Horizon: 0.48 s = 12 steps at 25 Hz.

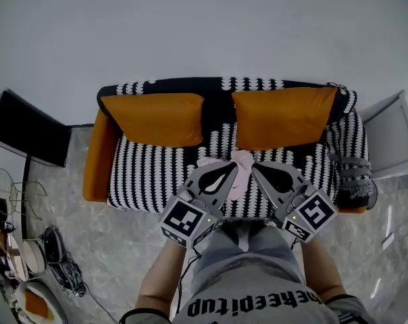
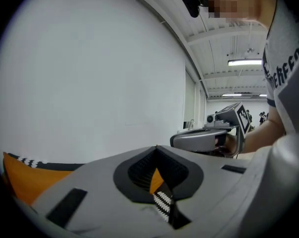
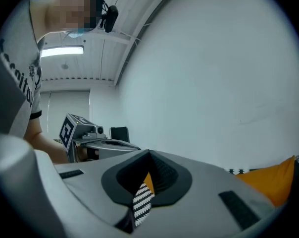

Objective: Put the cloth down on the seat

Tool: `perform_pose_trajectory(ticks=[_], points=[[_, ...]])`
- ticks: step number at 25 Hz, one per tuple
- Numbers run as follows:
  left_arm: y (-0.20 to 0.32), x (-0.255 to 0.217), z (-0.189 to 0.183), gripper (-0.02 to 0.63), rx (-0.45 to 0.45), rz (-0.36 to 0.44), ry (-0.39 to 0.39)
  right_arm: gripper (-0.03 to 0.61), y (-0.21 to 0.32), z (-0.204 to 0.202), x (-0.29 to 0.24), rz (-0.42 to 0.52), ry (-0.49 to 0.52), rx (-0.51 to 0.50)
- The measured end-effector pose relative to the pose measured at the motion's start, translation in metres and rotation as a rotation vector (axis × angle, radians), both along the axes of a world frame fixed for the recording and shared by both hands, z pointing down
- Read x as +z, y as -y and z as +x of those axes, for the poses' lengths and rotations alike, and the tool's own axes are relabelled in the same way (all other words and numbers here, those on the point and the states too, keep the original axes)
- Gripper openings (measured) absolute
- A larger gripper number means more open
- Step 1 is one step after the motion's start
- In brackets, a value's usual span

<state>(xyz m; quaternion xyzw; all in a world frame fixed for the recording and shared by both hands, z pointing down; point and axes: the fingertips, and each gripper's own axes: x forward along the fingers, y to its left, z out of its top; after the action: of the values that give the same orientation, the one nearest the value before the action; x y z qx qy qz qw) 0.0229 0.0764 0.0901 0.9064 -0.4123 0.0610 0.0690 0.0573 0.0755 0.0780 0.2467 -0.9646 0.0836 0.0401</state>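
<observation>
Lying on the striped sofa seat (image 1: 150, 174), the pink cloth (image 1: 242, 162) shows just between the tips of the left gripper (image 1: 231, 172) and right gripper (image 1: 257, 170). Both grippers' jaws are pressed together on nothing, clear of the cloth.

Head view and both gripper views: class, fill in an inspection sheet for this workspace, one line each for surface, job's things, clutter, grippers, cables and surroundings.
Surface: black-and-white patterned sofa seat, two orange cushions against its backrest.
Job's things: pale pink cloth at the seat's front middle, between the two claw tips.
Clutter: dark striped bundle at the seat's right end.
Grippers: left gripper and right gripper, claws together; their own views show no cloth between them, and whether the tips pinch it cannot be told.
Cables: dark cable tangle on the floor, left.
Surroundings: white wall, black panel left, white cabinet right.
</observation>
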Motion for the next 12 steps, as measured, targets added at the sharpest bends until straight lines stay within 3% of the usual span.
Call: perform_pose_trajectory(ticks=[9, 12], points=[[-0.009, -0.016, 0.006, 0.008, -0.032, -0.007, -0.026, -0.006, -0.006, -0.001, -0.014, 0.036, 0.007, -0.053], [-0.009, -0.018, 0.007, 0.008, -0.037, 0.025, -0.018, -0.006, -0.007, 0.0, -0.015, 0.039, 0.011, -0.064]])
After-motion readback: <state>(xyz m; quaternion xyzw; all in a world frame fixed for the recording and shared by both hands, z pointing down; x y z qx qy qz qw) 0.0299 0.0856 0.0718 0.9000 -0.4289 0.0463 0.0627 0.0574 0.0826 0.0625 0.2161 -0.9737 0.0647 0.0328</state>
